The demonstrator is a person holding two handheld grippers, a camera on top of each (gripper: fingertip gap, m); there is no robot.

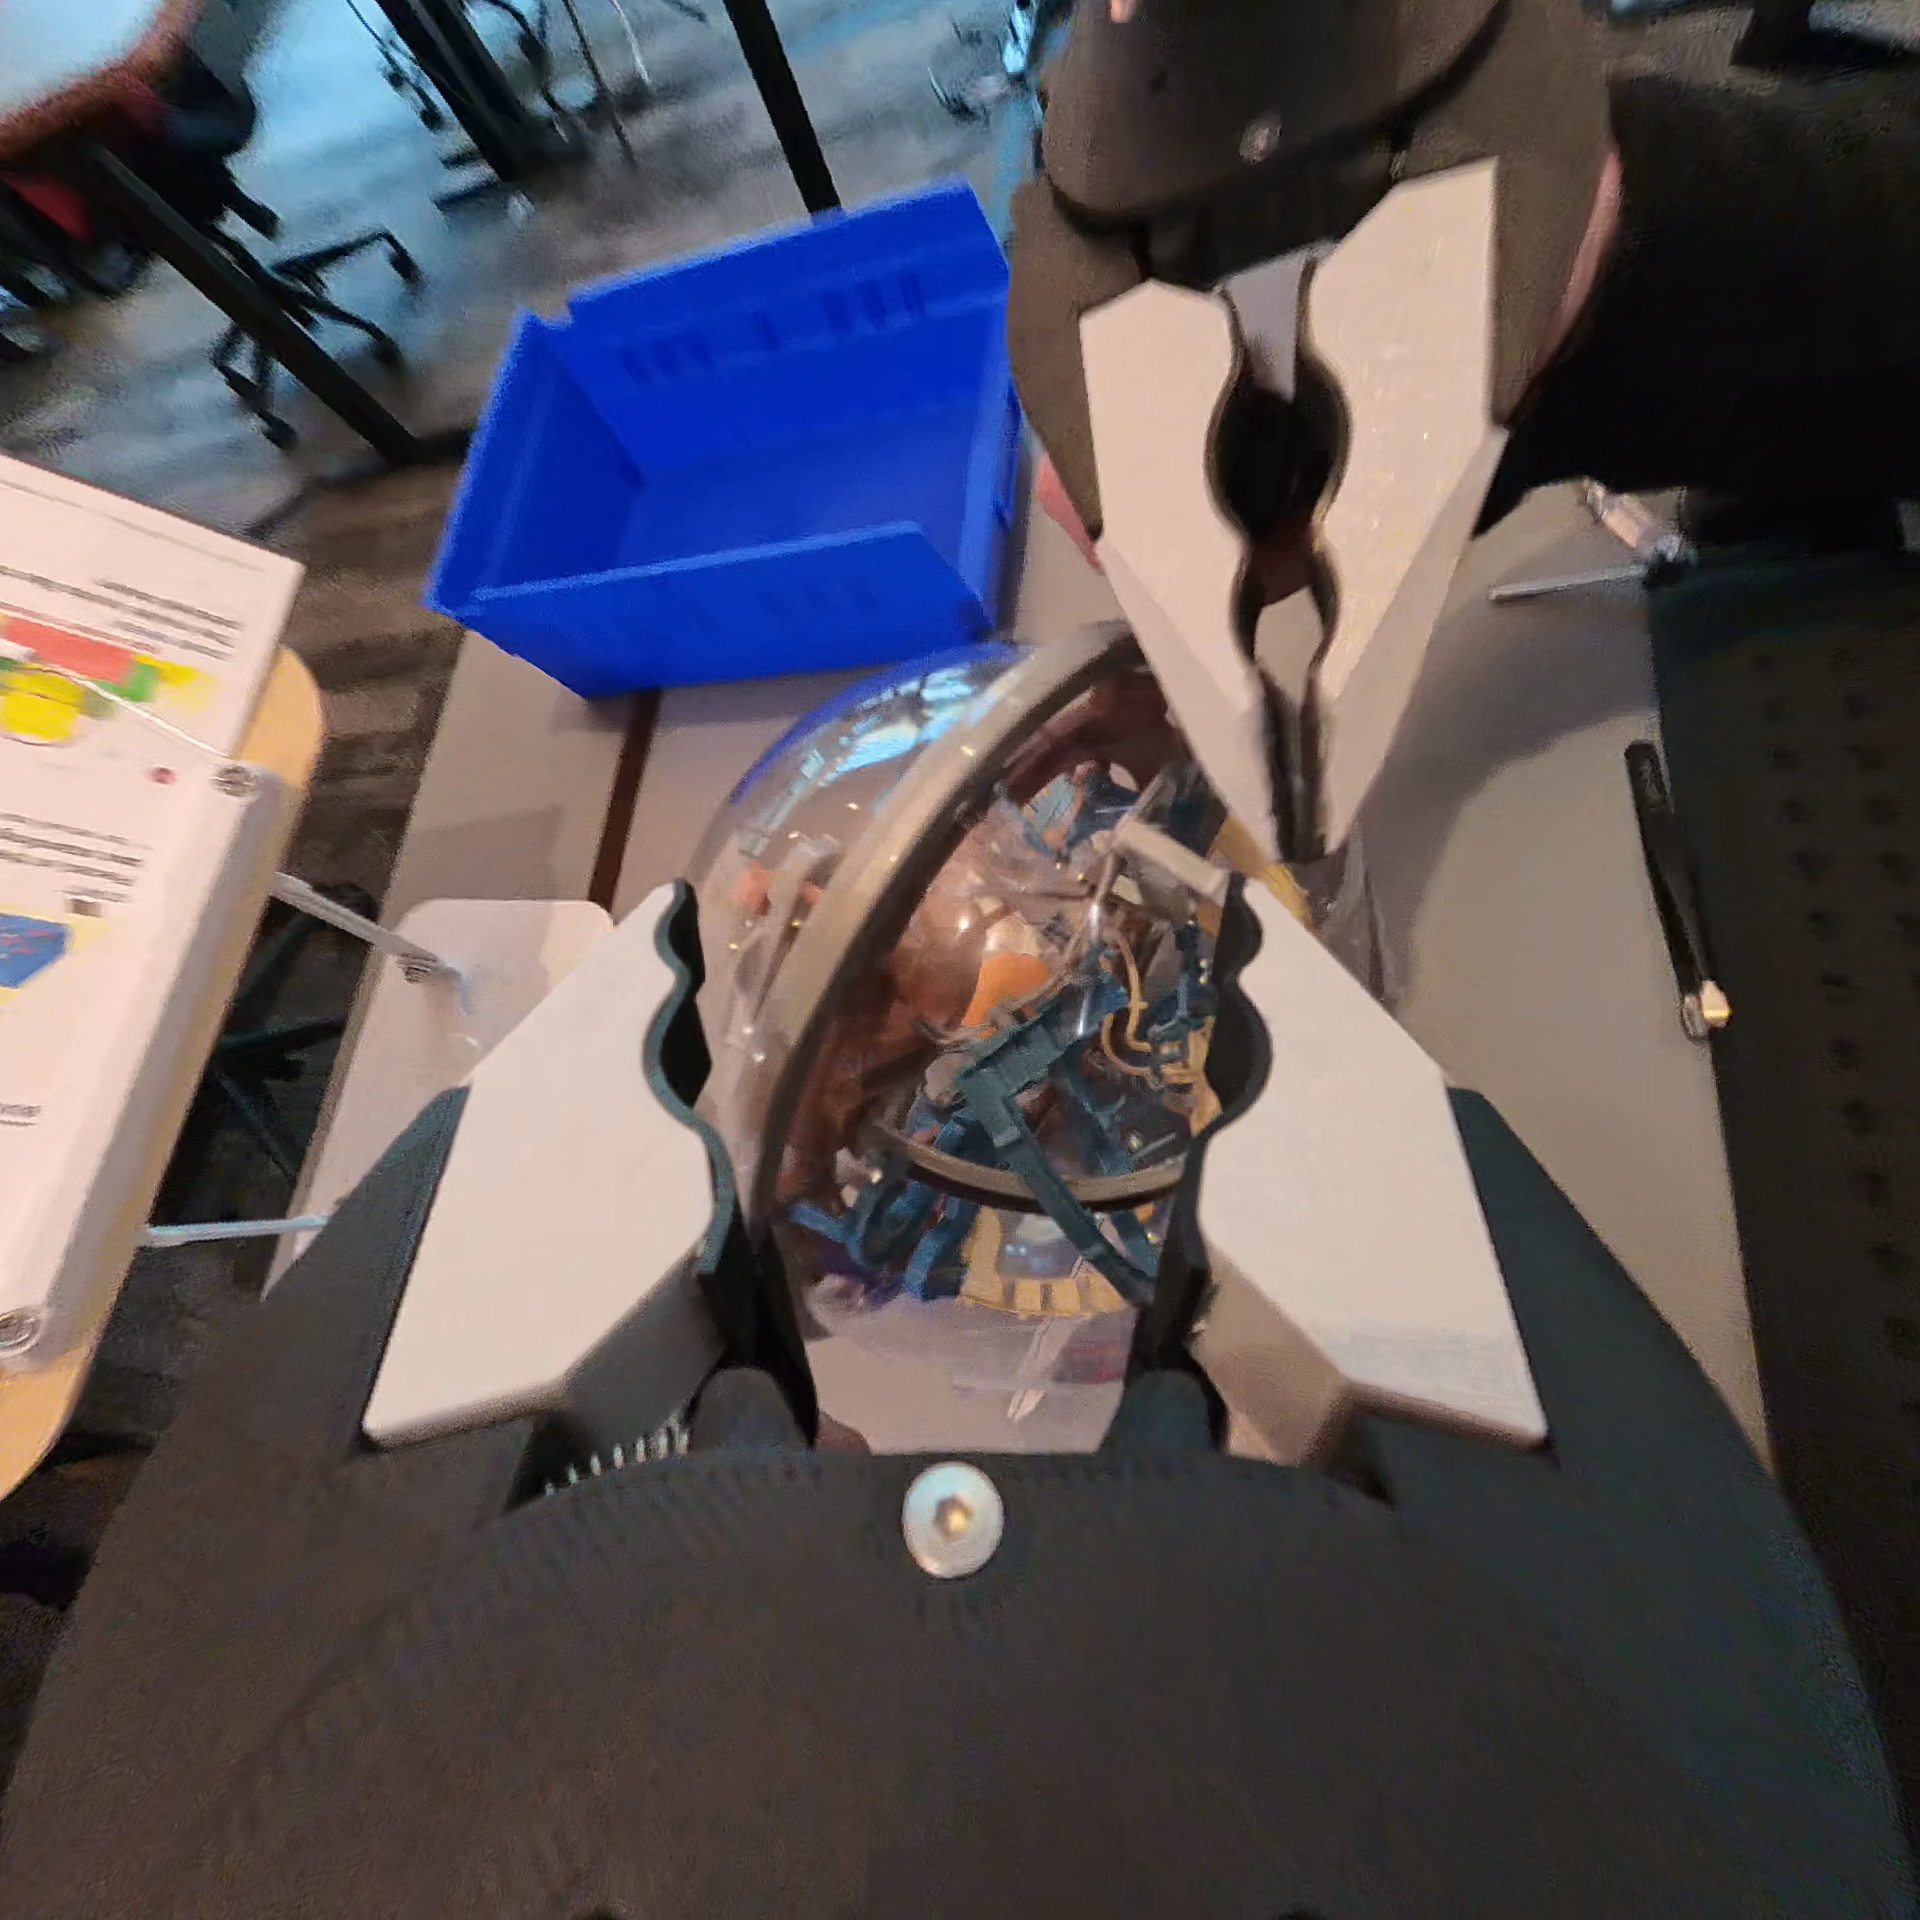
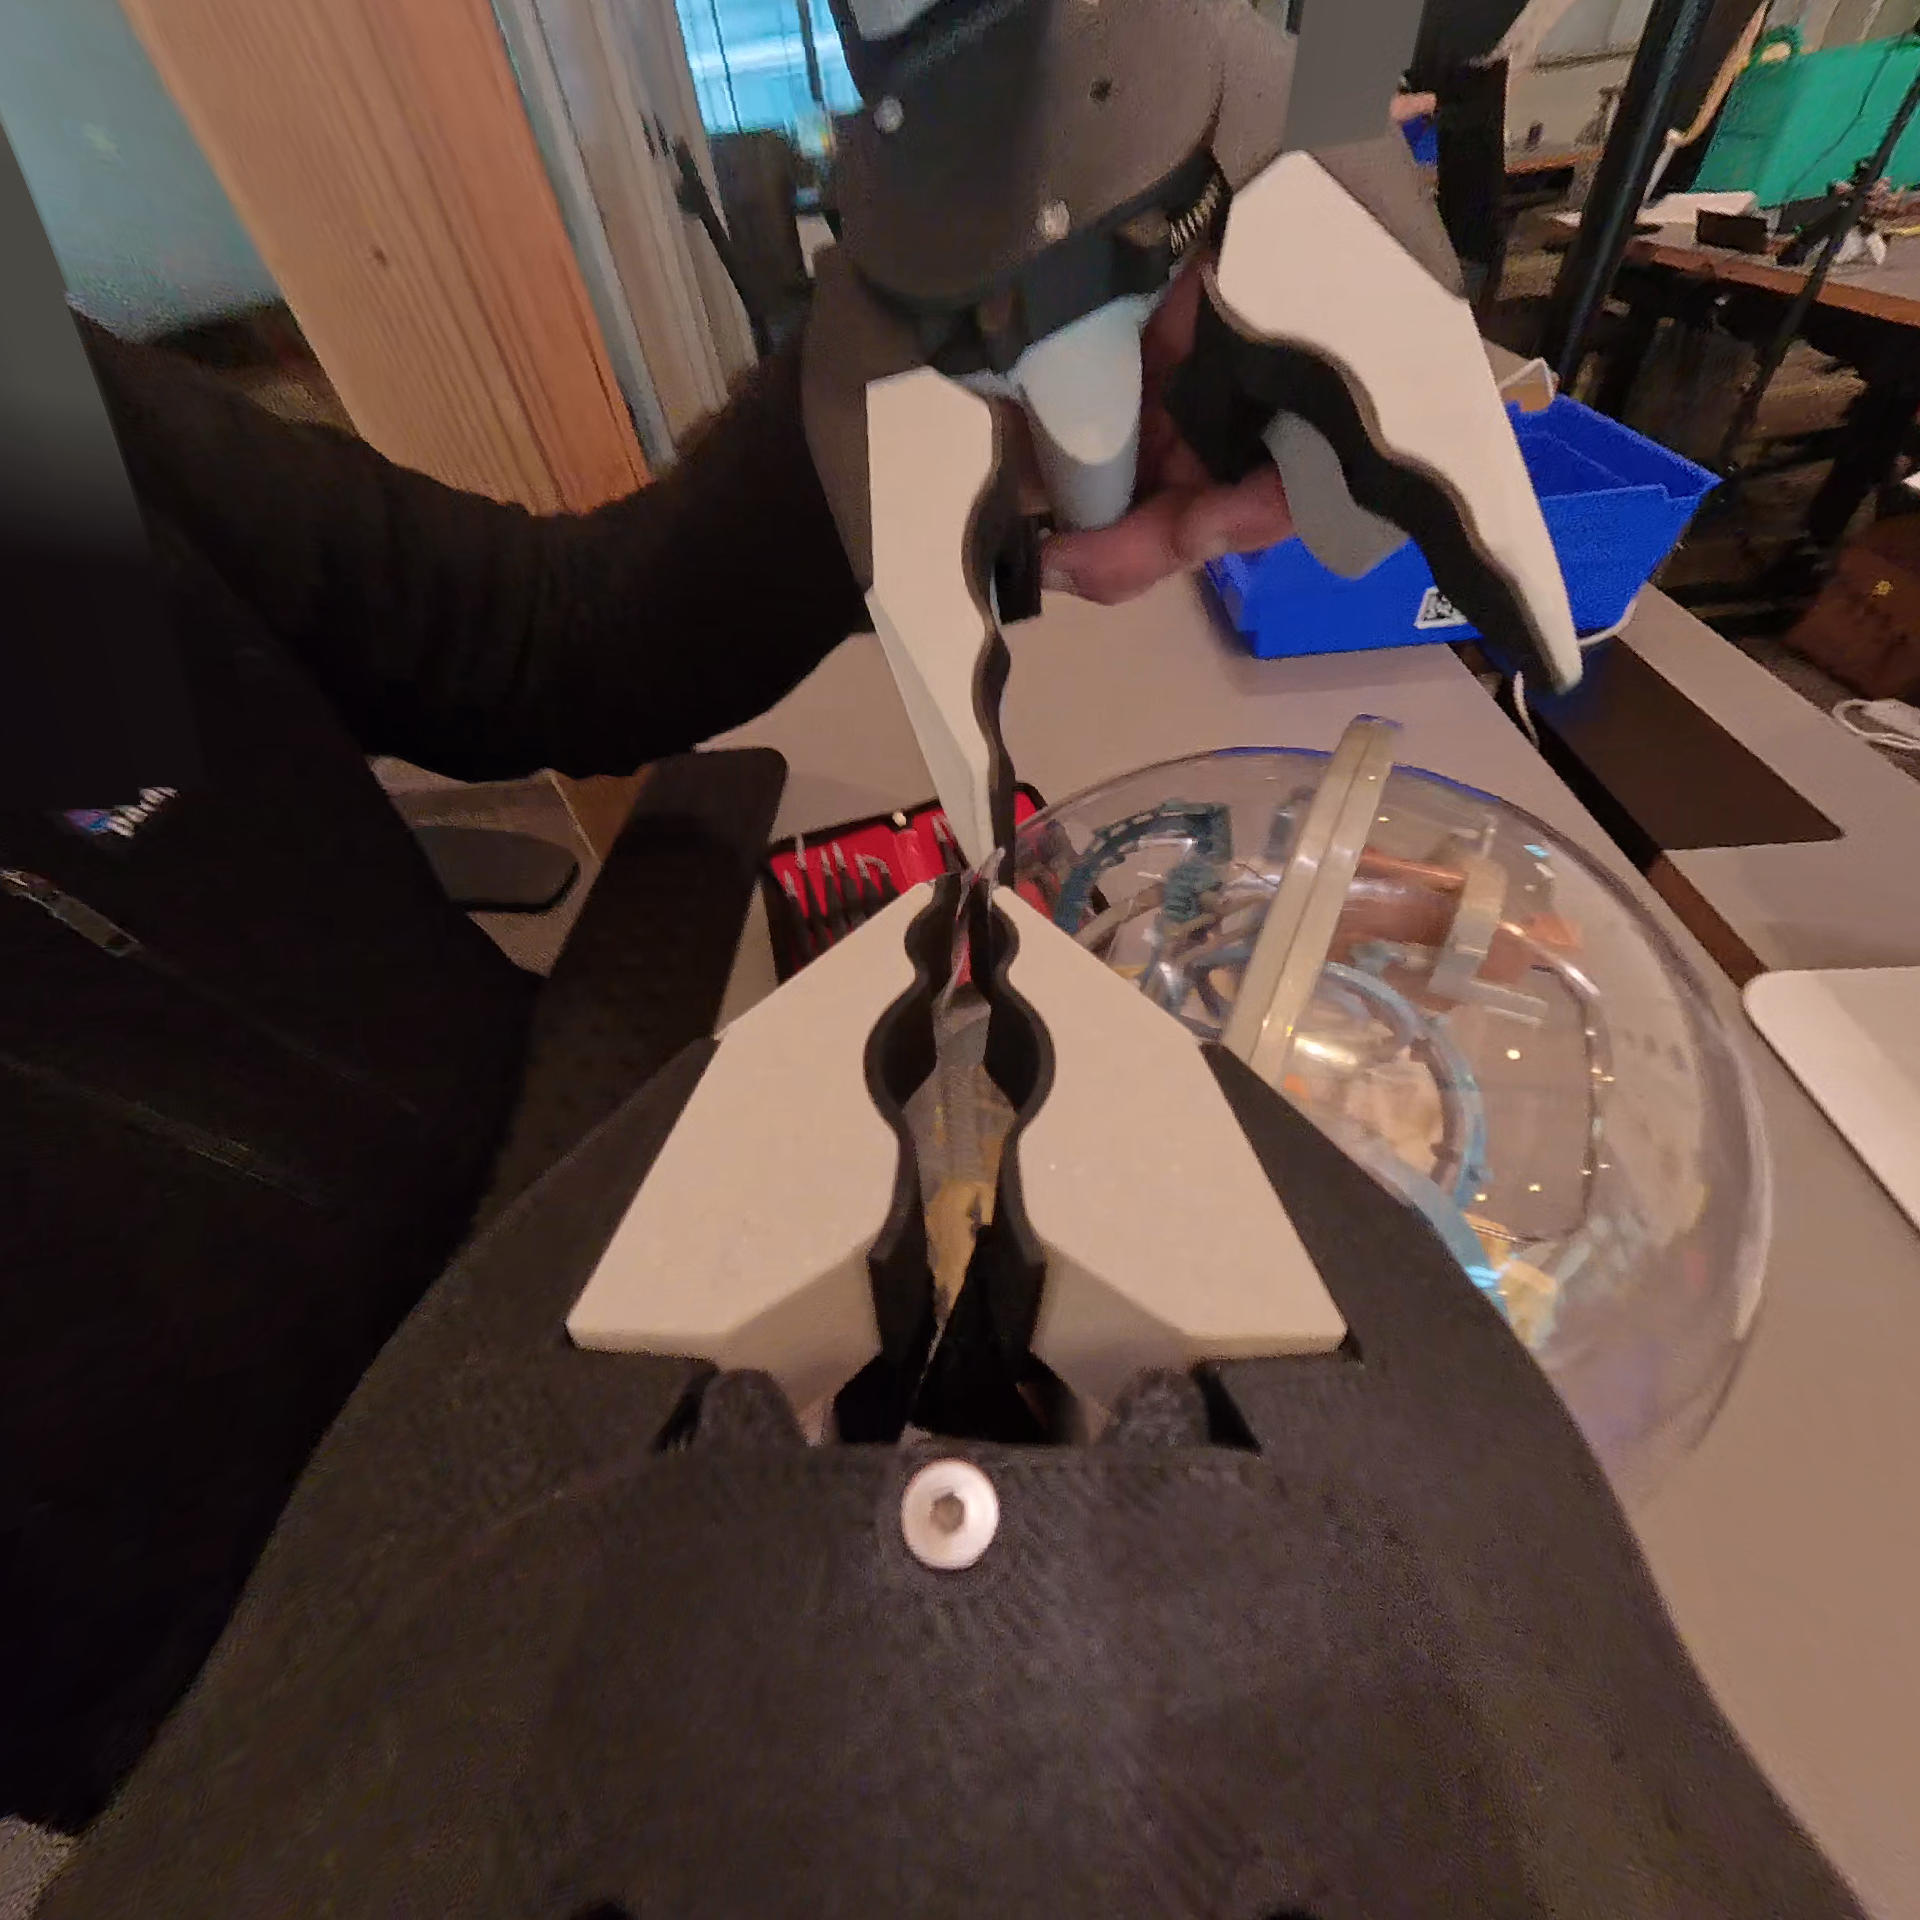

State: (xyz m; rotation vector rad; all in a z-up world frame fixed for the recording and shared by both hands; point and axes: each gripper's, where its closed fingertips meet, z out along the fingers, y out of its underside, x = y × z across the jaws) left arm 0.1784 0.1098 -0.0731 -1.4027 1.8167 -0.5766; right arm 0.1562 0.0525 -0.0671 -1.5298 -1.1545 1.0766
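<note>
A clear plastic sphere (image 1: 935, 1039) with a blue and yellow maze inside and a grey ring around it rests on the grey table (image 1: 1507, 779). My left gripper (image 1: 961, 904) is open, with one finger on each side of the sphere. My right gripper (image 1: 1294, 831) comes down from the upper right and its tips touch the sphere's far right side. In the right wrist view my right gripper (image 2: 977, 894) is shut, with a thin pale strip pinched between its tips. The sphere (image 2: 1455, 1039) lies just to its right. The open left gripper (image 2: 1262, 758) hangs above.
A blue bin (image 1: 727, 468) stands behind the sphere and also shows in the right wrist view (image 2: 1600, 499). A white box with printed sheets (image 1: 104, 831) is at the left. A black tool (image 1: 1673, 883) and a black mat (image 1: 1818, 935) lie at the right. A red tool case (image 2: 862, 883) lies beyond my right gripper.
</note>
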